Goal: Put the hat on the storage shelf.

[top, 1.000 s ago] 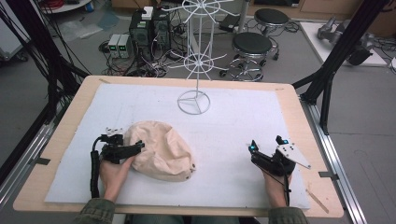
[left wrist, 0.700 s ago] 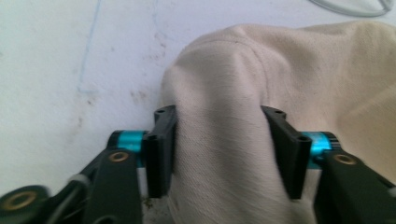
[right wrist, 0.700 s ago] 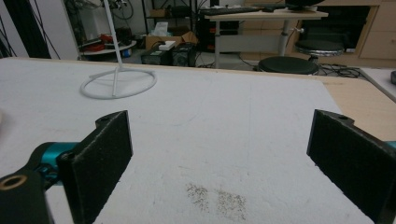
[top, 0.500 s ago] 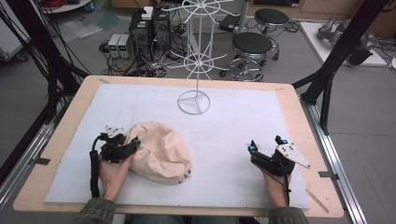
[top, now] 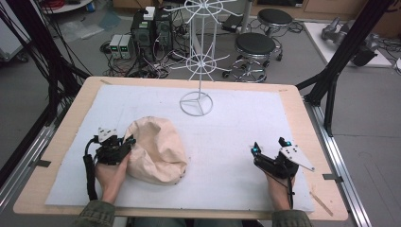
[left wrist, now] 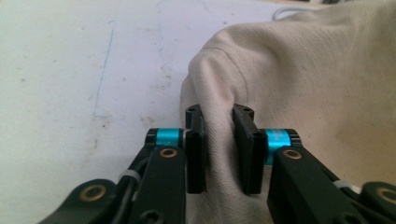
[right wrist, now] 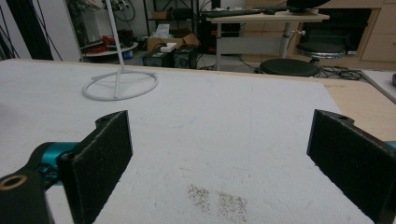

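Left gripper: we see its jaws have just been closing, and a fold of the beige cloth hat is now pinched between the black pads, fabric bunched up above them. In the high view the same left gripper sits at the hat's left edge, with the hand behind it resting low on the white mat.

The hat lies crumpled on the mat at the left front of the counter, touching nothing else that we can make out.

Right gripper: jaws spread wide, bare mat between them, nothing held. In the high view we note the right gripper at the right front, well apart from the hat.

White wire stand: ring base on the mat near the far edge, mast upright, clear of both grippers.
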`<state>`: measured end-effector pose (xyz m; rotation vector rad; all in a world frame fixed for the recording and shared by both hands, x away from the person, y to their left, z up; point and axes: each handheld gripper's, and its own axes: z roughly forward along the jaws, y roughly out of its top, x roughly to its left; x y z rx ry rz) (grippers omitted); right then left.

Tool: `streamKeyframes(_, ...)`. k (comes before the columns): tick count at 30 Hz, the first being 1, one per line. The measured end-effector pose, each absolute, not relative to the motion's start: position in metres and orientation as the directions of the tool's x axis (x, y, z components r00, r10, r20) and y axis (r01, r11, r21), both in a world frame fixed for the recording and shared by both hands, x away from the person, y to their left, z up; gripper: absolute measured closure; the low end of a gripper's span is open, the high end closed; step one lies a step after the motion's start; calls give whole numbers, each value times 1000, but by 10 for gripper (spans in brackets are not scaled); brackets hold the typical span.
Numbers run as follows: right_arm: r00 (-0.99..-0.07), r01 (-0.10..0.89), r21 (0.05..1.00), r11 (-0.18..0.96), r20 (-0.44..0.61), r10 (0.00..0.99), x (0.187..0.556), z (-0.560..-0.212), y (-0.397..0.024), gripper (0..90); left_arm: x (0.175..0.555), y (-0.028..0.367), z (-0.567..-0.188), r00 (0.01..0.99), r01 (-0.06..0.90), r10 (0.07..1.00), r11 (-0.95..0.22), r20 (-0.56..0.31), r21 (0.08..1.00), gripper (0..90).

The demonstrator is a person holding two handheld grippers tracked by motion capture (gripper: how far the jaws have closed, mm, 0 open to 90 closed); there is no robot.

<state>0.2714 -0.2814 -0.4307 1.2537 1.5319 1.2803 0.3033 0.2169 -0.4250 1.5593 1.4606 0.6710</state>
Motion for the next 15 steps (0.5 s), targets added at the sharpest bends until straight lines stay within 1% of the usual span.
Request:
streamKeyframes(2,-225,203,979,17,29,974,272,-431,-282,58,303,217,-424,179,492,968,68,-177,868,801)
streamKeyframes(6,-223,201,979,17,29,974,271,-430,-282,58,302,218,-424,200,484,962,70,-188,872,810)
streamKeyframes(8,-225,200,980,17,29,974,271,-430,-282,58,301,218,-422,219,454,957,71,-189,888,810)
streamKeyframes(12,-224,200,980,19,27,974,271,-430,-282,58,299,220,-420,235,430,951,82,-199,899,809)
streamKeyframes(15,-222,197,980,20,25,975,271,-430,-282,59,296,223,-417,276,391,938,91,-211,916,808)
